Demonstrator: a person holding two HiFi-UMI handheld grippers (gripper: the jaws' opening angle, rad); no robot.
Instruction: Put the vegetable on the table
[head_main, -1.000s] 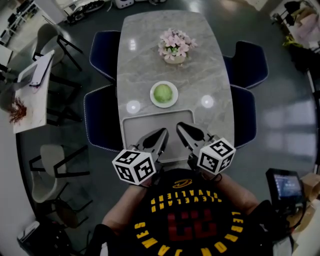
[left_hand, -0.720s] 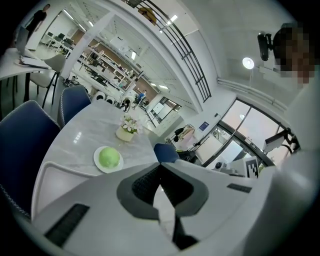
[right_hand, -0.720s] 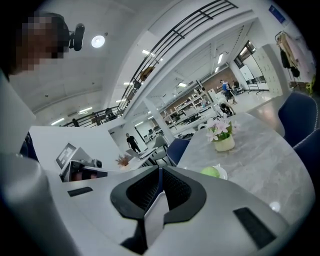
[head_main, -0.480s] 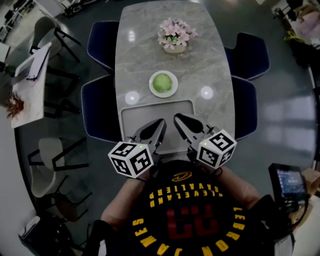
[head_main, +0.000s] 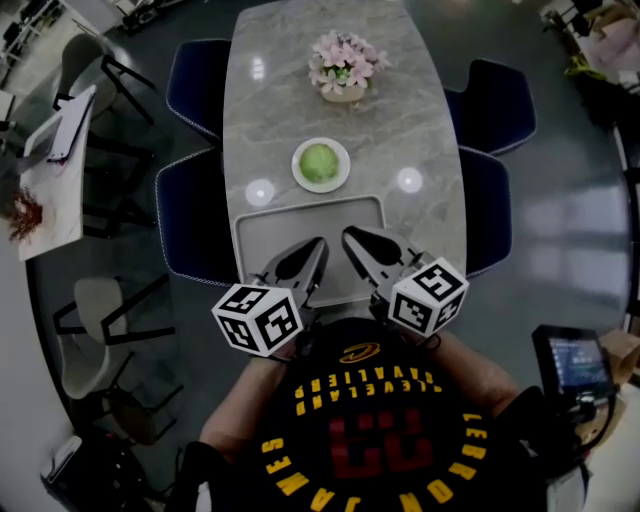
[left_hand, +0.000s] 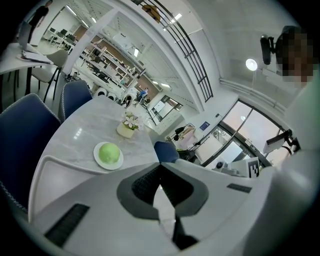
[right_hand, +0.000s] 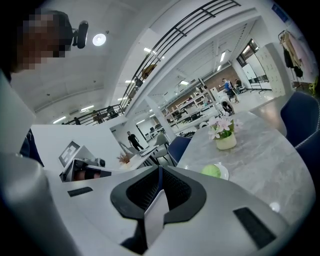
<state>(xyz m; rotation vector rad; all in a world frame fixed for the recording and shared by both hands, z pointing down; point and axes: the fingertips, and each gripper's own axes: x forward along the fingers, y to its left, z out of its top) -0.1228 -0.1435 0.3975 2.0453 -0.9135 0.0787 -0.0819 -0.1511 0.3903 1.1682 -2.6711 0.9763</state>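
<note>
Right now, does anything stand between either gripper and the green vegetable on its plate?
Nothing visible does. Between the left gripper, the right gripper and the vegetable on its white plate lie only the grey tray and the table. The flower pot stands beyond the plate.

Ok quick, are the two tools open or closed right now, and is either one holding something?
Left tool: closed, holding nothing.
Right tool: closed, holding nothing.
</note>
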